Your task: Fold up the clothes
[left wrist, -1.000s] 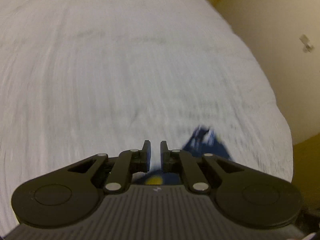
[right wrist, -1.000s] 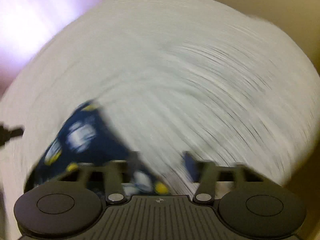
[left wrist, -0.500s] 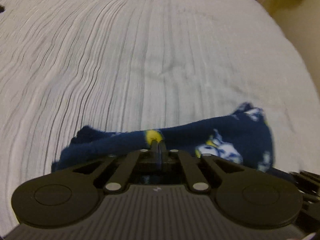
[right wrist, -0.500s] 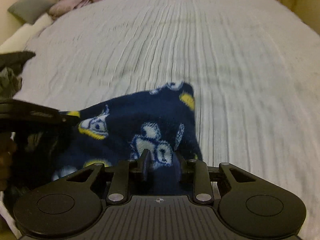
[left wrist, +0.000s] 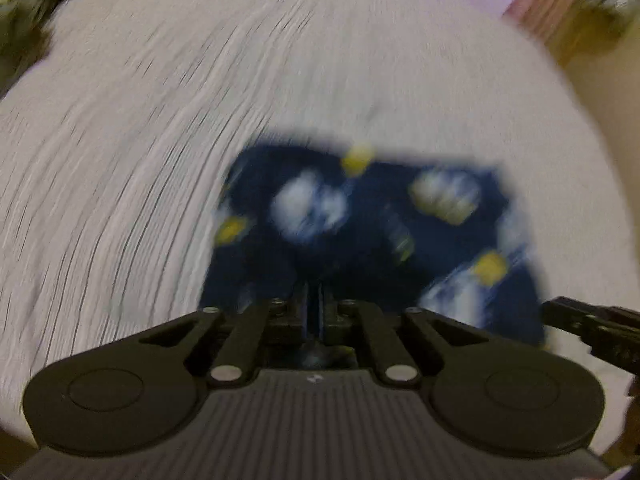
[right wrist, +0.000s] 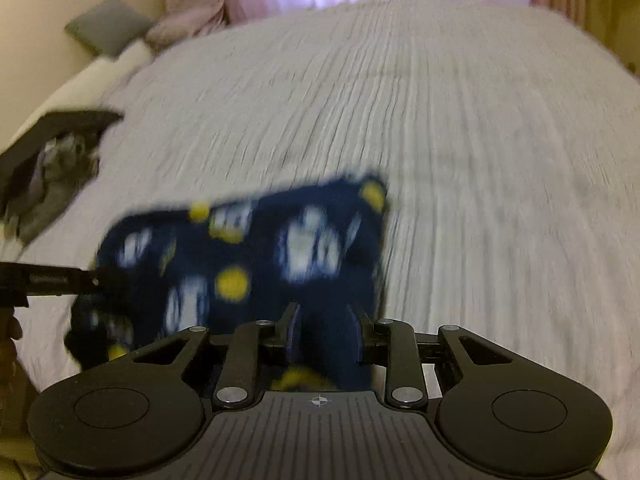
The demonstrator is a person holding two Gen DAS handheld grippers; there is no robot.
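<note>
Between both grippers, a navy fleece garment (right wrist: 256, 256) with white-and-yellow print is pinched: left gripper (left wrist: 314, 300), right gripper (right wrist: 324, 320).

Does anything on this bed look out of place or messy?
Nothing looks damaged or spilled. The navy patterned garment is held between the left gripper and right gripper over the white bedspread. A dark heap of clothes sits at the bed's edge.
</note>
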